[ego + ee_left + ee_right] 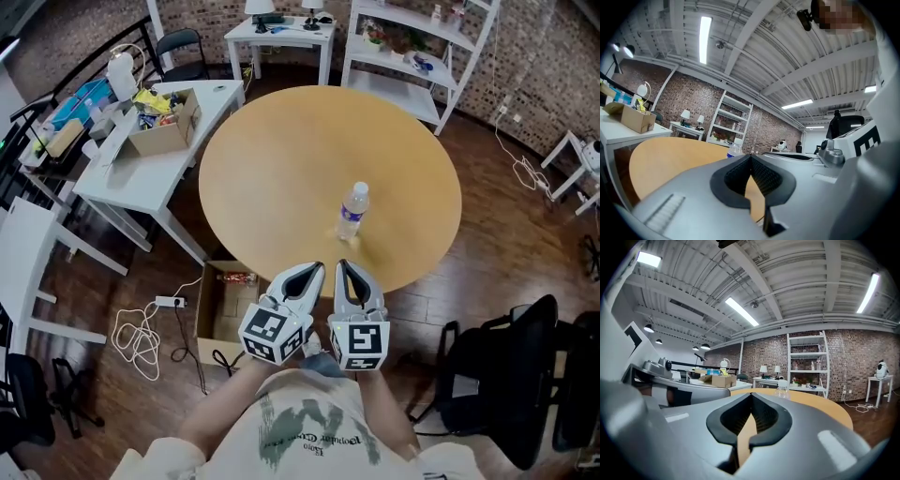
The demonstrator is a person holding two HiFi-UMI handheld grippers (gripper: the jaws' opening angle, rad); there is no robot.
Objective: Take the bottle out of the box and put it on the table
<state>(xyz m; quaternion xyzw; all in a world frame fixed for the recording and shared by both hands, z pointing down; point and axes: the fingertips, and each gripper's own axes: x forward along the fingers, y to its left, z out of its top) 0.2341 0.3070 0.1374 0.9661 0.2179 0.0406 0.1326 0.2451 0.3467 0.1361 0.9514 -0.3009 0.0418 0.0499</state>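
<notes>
The bottle (pixel 352 210) stands upright on the bench (pixel 272 159); placing looks done. At the bench's edge, left claw (pixel 312 273) and right claw (pixel 344 269) are closed, empty; only retreat remains.

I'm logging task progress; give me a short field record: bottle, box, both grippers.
bottle: upright on the round table, nothing holding it
box: open, on the floor by the table's near edge
left gripper: jaws together, empty
right gripper: jaws together, empty
task state: bottle out of box, on table
</notes>
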